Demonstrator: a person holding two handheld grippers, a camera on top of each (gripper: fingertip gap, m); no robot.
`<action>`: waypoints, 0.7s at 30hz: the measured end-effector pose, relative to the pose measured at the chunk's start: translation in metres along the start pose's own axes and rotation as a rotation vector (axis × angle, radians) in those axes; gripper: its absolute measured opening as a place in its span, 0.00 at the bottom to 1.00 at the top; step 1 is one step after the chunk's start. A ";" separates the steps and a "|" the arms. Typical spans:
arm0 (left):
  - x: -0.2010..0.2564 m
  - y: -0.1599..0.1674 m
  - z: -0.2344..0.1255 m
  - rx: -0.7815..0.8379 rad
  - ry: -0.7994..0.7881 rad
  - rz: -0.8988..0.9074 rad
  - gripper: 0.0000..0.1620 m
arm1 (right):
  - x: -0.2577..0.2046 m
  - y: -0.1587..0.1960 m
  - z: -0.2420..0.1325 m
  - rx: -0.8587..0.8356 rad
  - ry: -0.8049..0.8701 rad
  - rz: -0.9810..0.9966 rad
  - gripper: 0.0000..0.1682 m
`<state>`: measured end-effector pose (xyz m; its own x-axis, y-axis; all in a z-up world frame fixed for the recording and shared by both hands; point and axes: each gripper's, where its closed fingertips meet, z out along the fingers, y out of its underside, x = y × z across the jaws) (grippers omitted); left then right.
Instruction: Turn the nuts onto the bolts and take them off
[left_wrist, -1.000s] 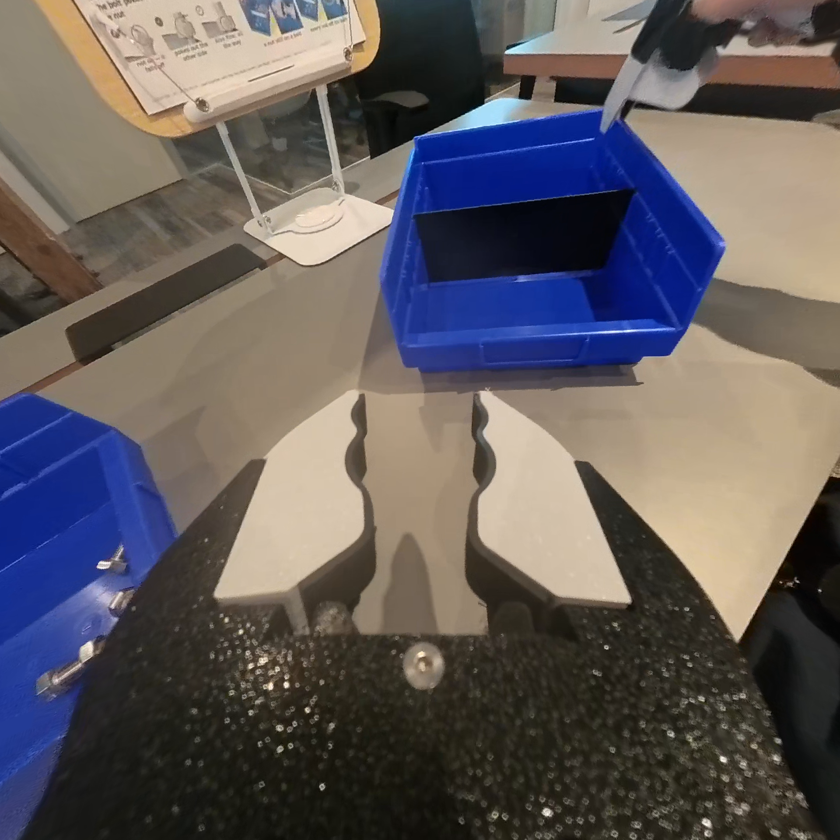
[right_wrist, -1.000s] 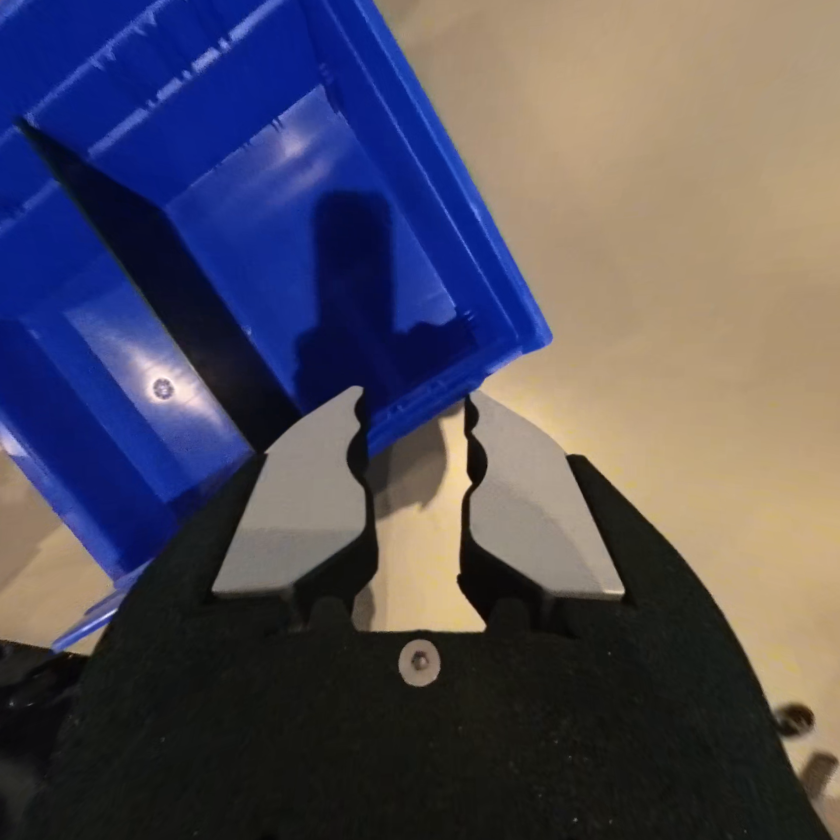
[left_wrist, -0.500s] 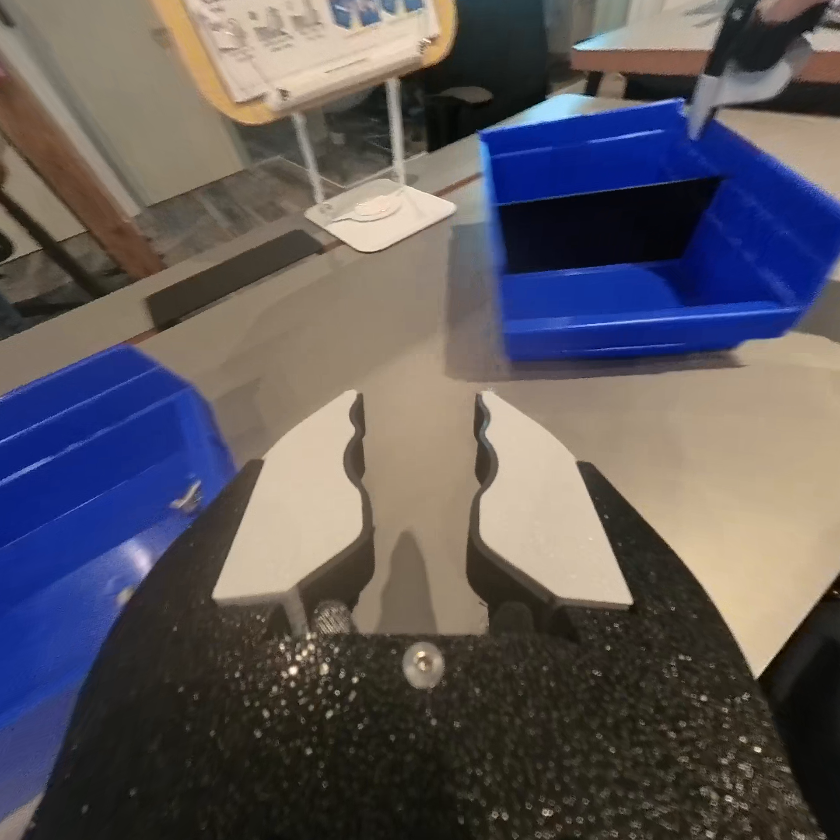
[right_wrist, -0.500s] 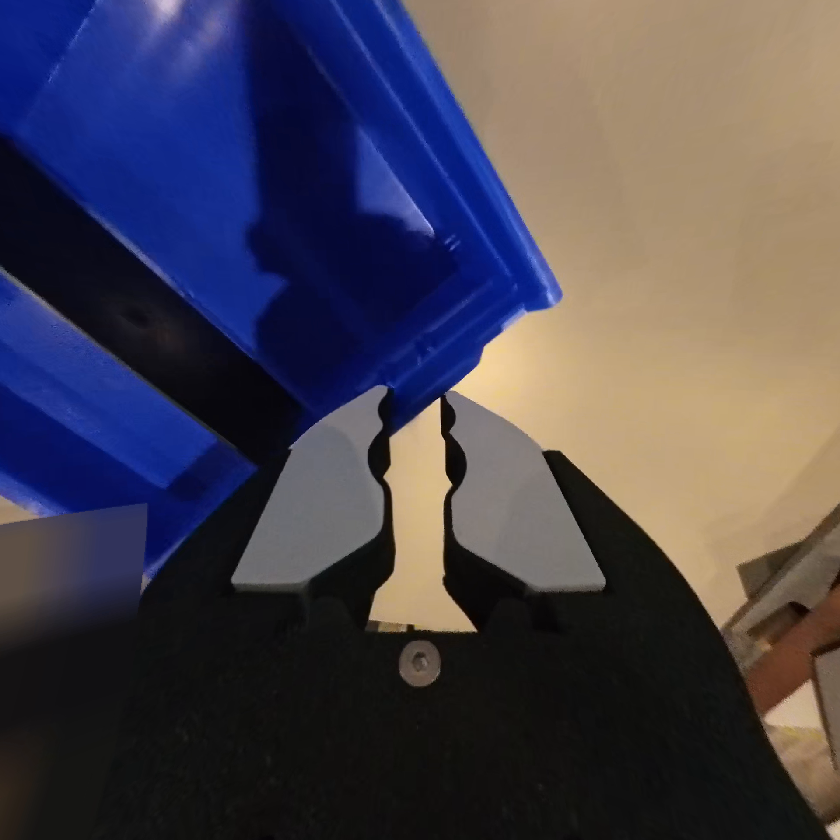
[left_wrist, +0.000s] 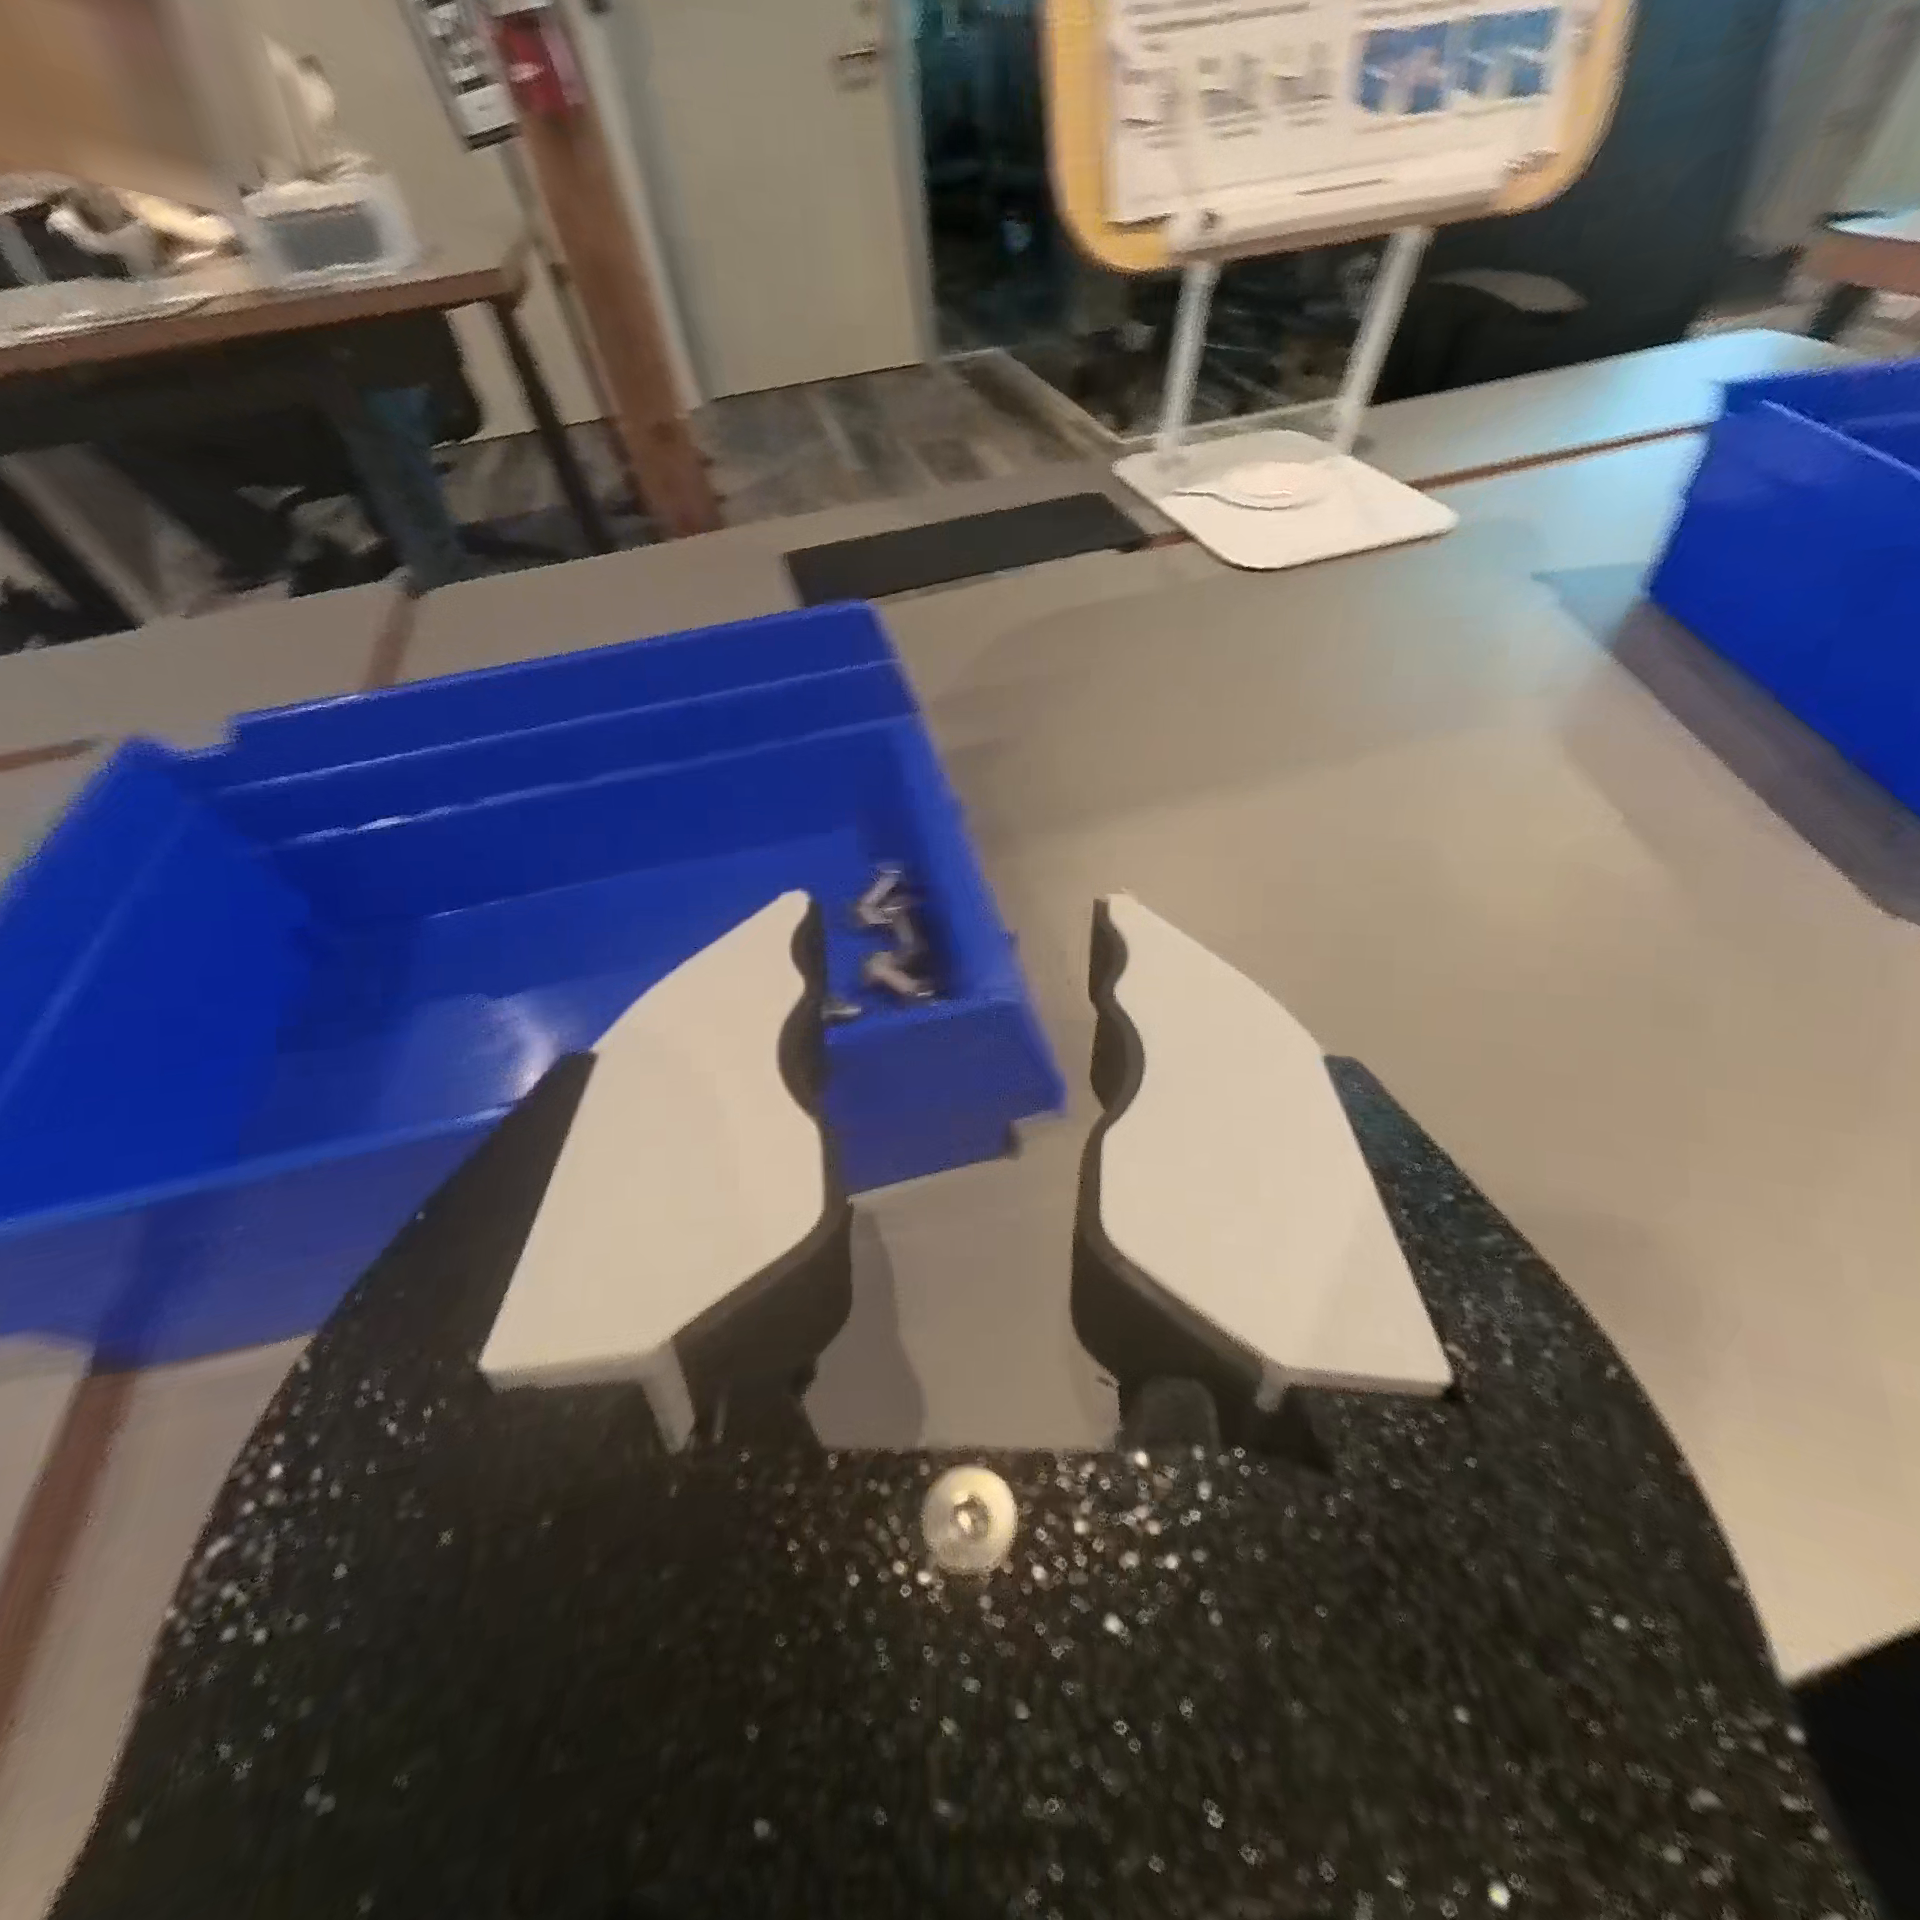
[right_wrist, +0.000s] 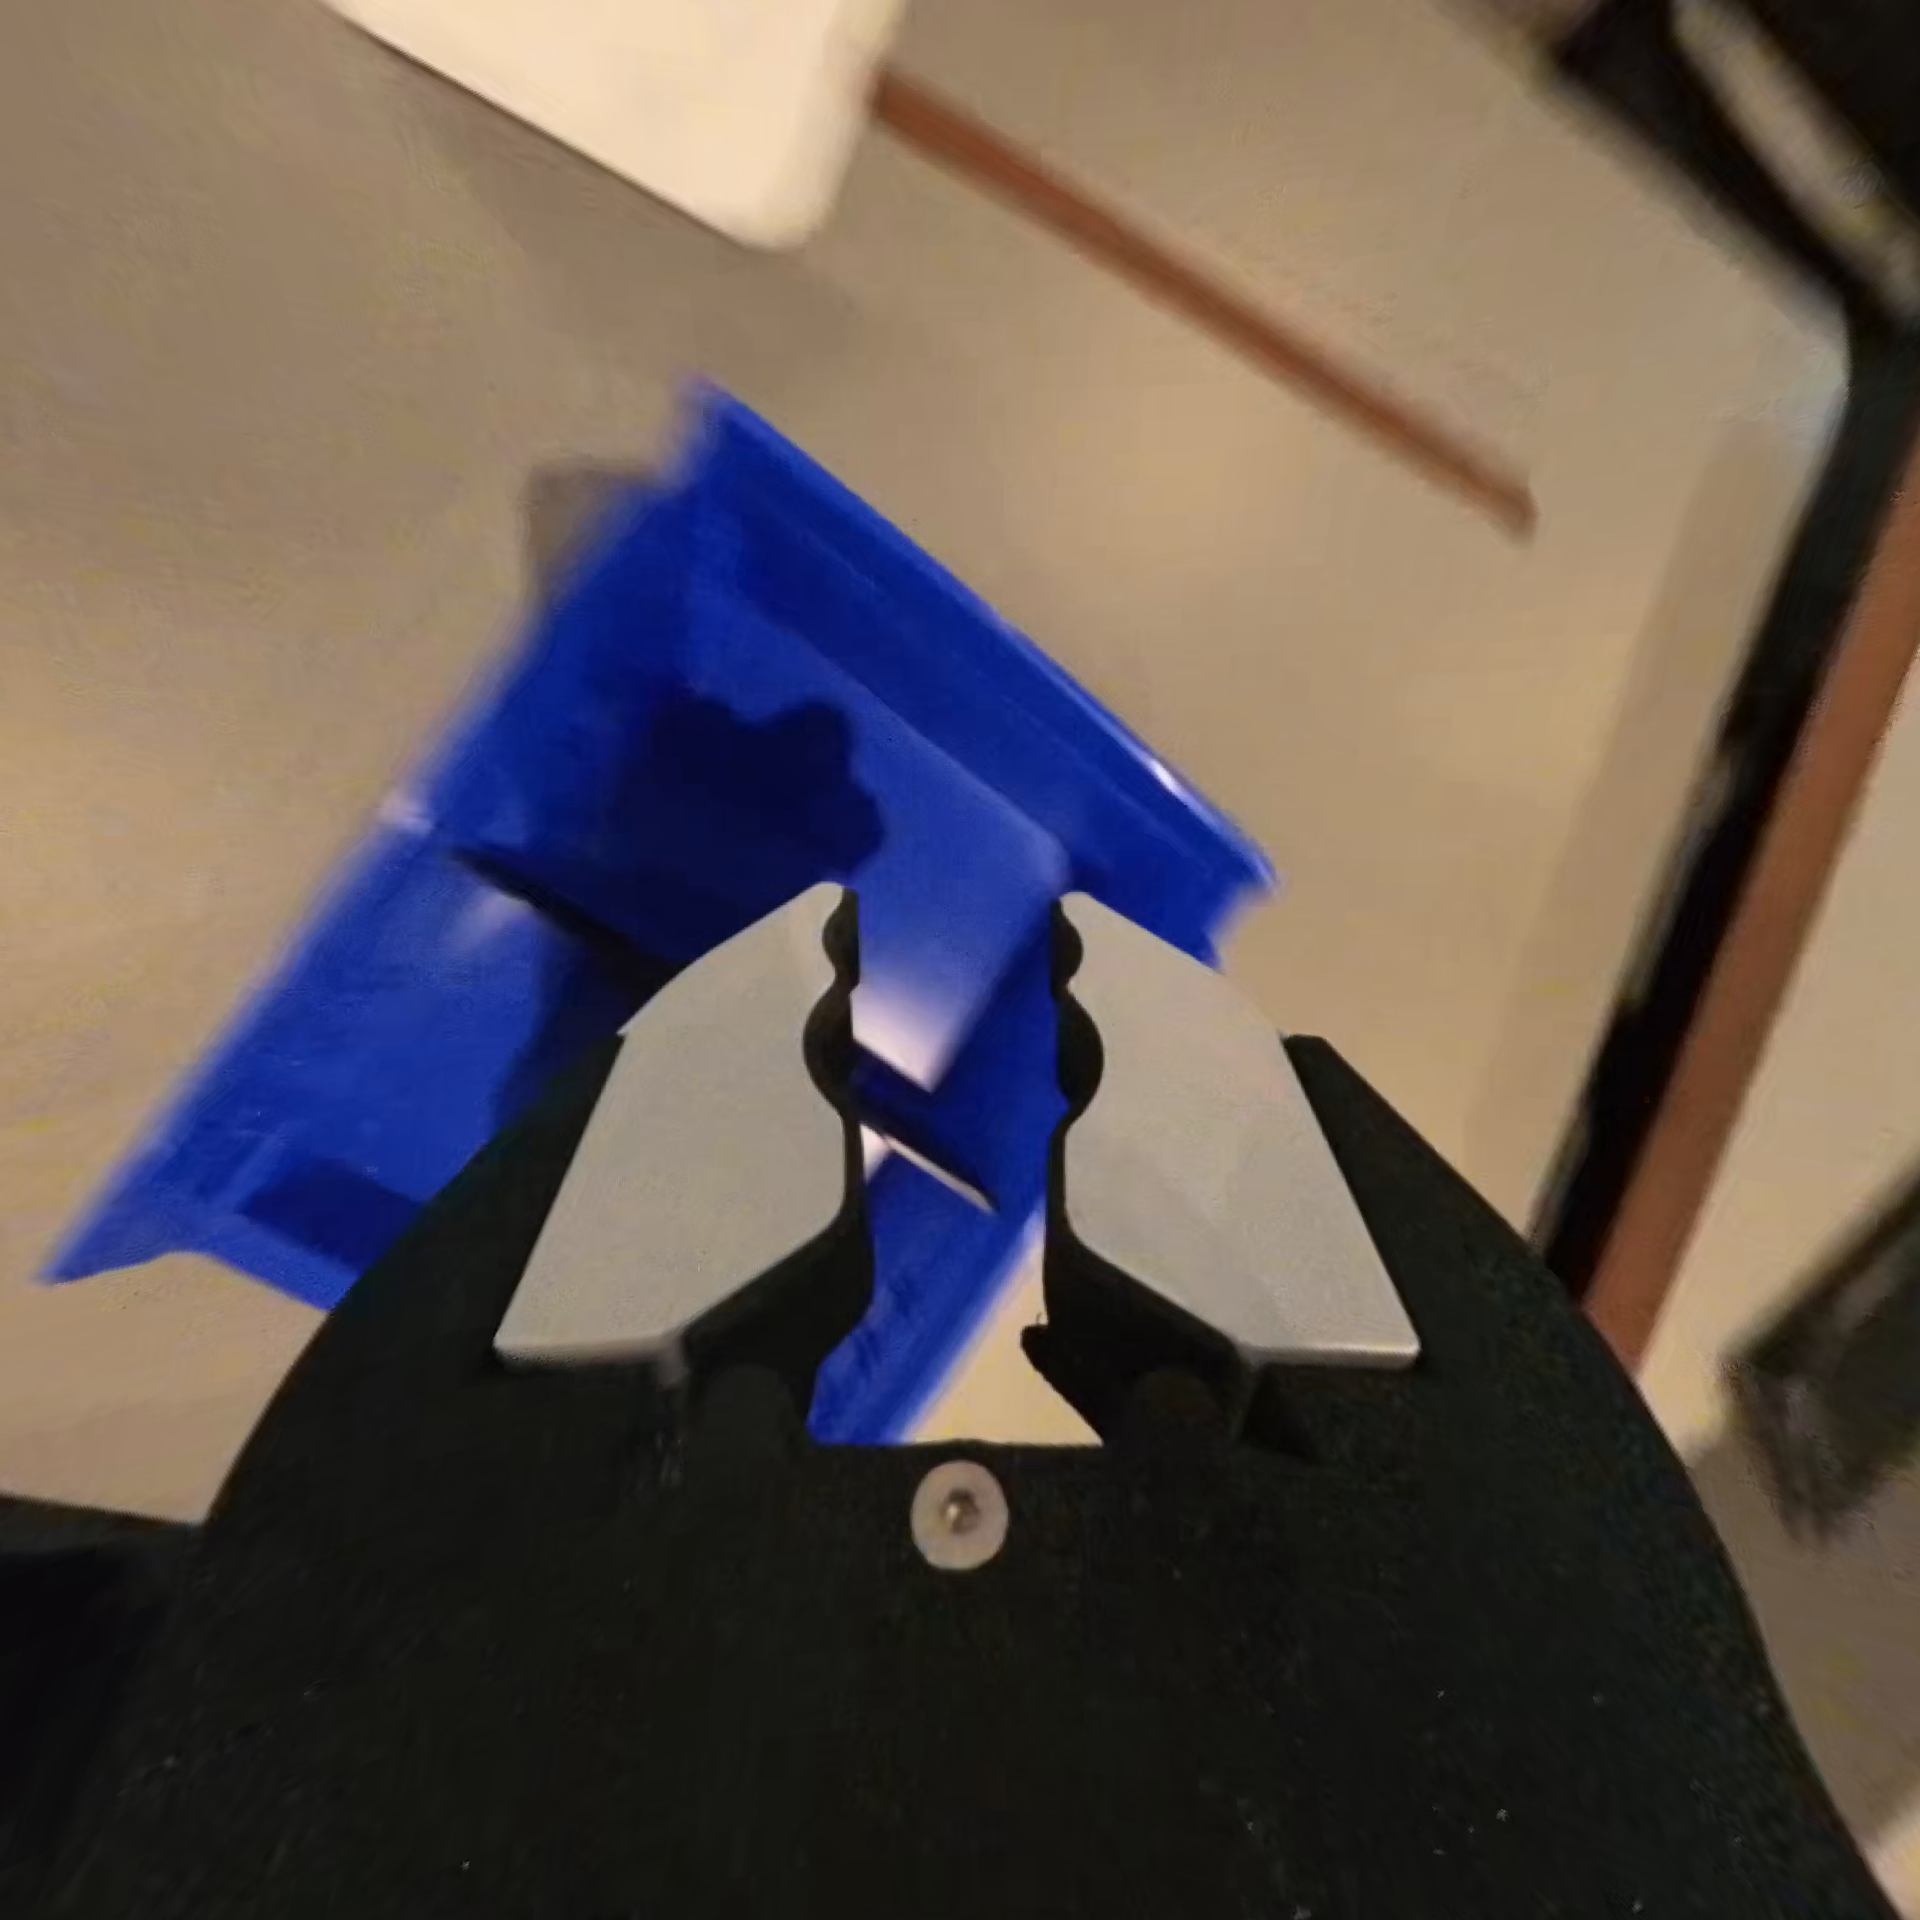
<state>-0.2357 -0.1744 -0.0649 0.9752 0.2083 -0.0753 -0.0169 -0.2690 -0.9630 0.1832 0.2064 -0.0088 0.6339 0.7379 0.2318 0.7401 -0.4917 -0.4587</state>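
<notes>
A blue bin (left_wrist: 208, 1195) stands on the grey table at the left of the left wrist view, with several small metal bolts and nuts (left_wrist: 888, 951) in its near right corner. My left gripper (left_wrist: 951, 909) is open and empty, hovering just in front of that corner. A second blue bin (left_wrist: 1797, 582) with a dark divider stands at the right edge. In the right wrist view my right gripper (right_wrist: 951, 899) is open and empty, looking down into this second bin (right_wrist: 468, 987). I see no hardware in the part that shows.
A white sign-stand base (left_wrist: 1288, 499) and a black pad (left_wrist: 966, 545) lie at the table's far side. The stand base also shows in the right wrist view (right_wrist: 644, 83). A brown seam (right_wrist: 1195, 301) crosses the table, with the table edge (right_wrist: 1714, 987) at the right. The left gripper's tips are roughly 55 cm from the right gripper's.
My left gripper has swung left from the divided bin to the bin with the hardware. My right gripper has turned and drawn back above the divided bin; its jaws narrowed, then widened.
</notes>
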 end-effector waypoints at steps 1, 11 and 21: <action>-0.009 -0.003 -0.003 0.000 -0.019 -0.006 0.30 | -0.036 -0.028 -0.005 0.076 -0.054 -0.123 0.22; -0.052 -0.010 -0.022 0.015 -0.125 -0.030 0.30 | -0.427 -0.194 0.051 0.233 -0.403 -1.152 0.32; -0.062 0.000 -0.028 0.014 -0.083 -0.064 0.31 | -0.528 -0.250 0.132 0.060 -0.379 -1.138 0.14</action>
<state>-0.2898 -0.2141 -0.0534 0.9526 0.3023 -0.0344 0.0410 -0.2397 -0.9700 -0.3663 0.0005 -0.1299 -0.4902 0.8296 0.2672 0.8152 0.5449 -0.1963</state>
